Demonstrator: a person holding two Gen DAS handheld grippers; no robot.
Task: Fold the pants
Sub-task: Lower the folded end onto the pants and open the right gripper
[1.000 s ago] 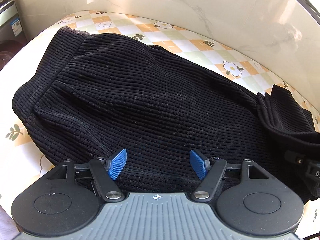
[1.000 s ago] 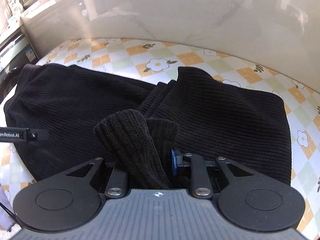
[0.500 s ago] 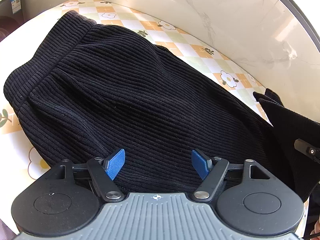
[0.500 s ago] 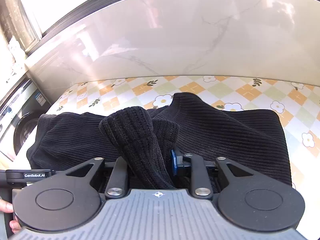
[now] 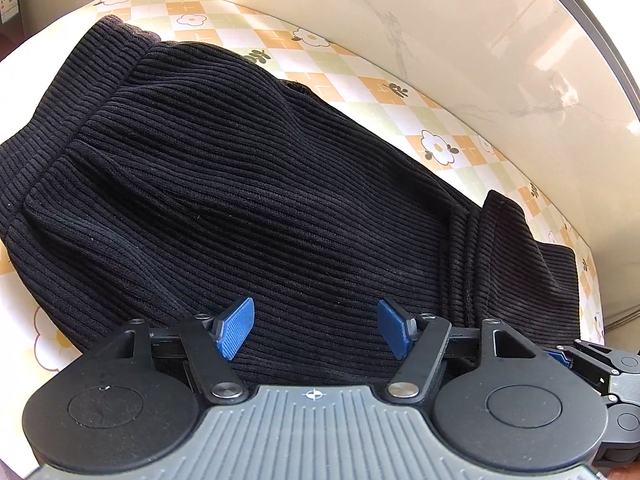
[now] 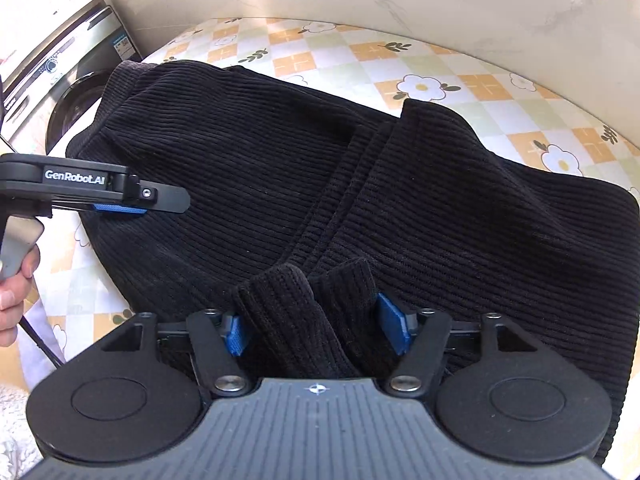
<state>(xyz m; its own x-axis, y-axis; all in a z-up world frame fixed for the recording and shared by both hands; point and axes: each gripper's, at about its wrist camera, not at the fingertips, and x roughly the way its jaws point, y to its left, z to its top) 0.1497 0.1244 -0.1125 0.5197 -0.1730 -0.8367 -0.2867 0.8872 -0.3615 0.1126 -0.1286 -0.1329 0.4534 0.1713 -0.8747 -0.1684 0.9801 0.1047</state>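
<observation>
— Fingers first: how do both pairs stand?

— Left fingers point(image 5: 316, 330) are apart and closing, blue pads angled over the pants point(image 5: 248, 200) with only flat ribbed cloth below them; no fold is pinched. Right fingers point(image 6: 318, 330) are apart too, and opening. Two rolled cuffs point(image 6: 288, 304) stand up between the pads, but the pads do not press on them.

— Where are the pants?

— Spread across the table point(image 6: 472, 92), on its cloth of orange and green checks with white flowers. They are black and ribbed. From the right wrist view, one layer lies folded over the other, its edge running diagonally down the middle toward the cuffs.

— And the waistband?

— At the far left end in the left wrist view, a thicker band point(image 5: 80, 92) near the table's edge.

— Can one gripper see the other?

— Yes. The left one shows at the left edge of the right wrist view, held by a hand point(image 6: 14, 280), its tip just above the cloth. Whether it touches, I cannot tell.

— Anything beyond the table?

— A marble wall point(image 5: 460, 32) behind, and a washing machine point(image 6: 60, 76) to the left.
</observation>
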